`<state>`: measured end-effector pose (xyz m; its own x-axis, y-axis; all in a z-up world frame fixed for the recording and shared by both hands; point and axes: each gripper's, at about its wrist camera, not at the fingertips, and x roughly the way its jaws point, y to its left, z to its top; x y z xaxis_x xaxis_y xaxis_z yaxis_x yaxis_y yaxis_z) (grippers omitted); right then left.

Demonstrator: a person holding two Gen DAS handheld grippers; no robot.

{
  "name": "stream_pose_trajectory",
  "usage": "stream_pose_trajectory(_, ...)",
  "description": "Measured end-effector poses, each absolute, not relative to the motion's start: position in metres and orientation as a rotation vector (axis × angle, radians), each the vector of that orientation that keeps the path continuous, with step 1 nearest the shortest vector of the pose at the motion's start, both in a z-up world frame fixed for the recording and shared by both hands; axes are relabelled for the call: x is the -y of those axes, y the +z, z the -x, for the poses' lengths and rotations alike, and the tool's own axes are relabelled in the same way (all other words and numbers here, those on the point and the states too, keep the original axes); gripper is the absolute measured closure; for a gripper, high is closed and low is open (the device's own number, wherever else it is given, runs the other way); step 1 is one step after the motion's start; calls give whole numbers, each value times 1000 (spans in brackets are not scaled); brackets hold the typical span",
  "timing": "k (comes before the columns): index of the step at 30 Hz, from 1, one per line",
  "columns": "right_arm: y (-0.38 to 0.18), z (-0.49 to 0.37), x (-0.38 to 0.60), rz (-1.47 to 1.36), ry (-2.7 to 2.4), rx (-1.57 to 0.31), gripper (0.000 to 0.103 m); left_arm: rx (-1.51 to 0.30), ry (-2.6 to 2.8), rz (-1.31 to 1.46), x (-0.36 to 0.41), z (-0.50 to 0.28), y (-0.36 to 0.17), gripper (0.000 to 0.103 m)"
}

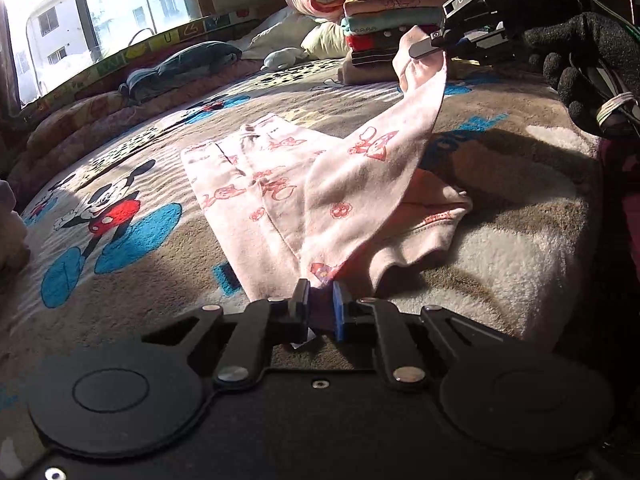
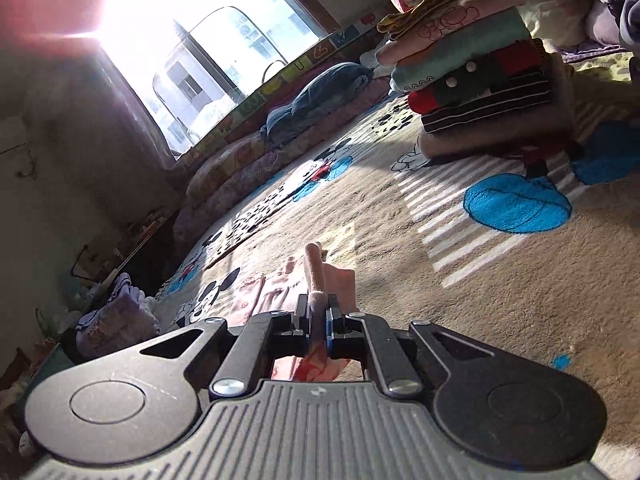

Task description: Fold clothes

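Pink printed garment [image 1: 304, 196] pinched at two corners, half lifted off the blanket [image 1: 132, 264]

Most of the garment is spread flat on the cartoon-mouse blanket, roughly mid-bed, with one flap pulled up off it. The near edge is clamped in the left gripper [image 1: 321, 296], jaws pressed together on the cloth low down by the blanket. The far corner is held higher up by the right gripper [image 1: 434, 42], also pinched shut on the fabric, so a strip of pink hangs stretched between the two. A dark knit-gloved hand [image 1: 576, 60] is seen behind the right gripper. A stack of folded clothes [image 2: 472, 76] is sat on the blanket well beyond the garment, with a blue bundle [image 1: 188, 66] left by the window [image 1: 108, 12] side.
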<state>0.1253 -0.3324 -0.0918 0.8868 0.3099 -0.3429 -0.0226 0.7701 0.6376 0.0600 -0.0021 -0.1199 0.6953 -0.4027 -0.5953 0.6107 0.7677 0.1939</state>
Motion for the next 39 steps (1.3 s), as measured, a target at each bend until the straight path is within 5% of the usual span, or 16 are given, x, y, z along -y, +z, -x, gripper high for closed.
stream_pose_trajectory(9,-110,-124,338,-699,196,-479,94,-517,-581,-81,-61,-83,-88,93)
stream_pose_trajectory(16,-108,-121,338,-716,171,-472,94,-530,-602,-141,-30,-113,-94,93)
stream_pose_trajectory(20,-91,-126,331,-688,174,-460,94,-640,-653,-223,-12,-128,-112,76)
stream_pose_trajectory(39,-23,-228,236,-503,224,-491,94,-670,-801,-135,-49,-130,-110,74)
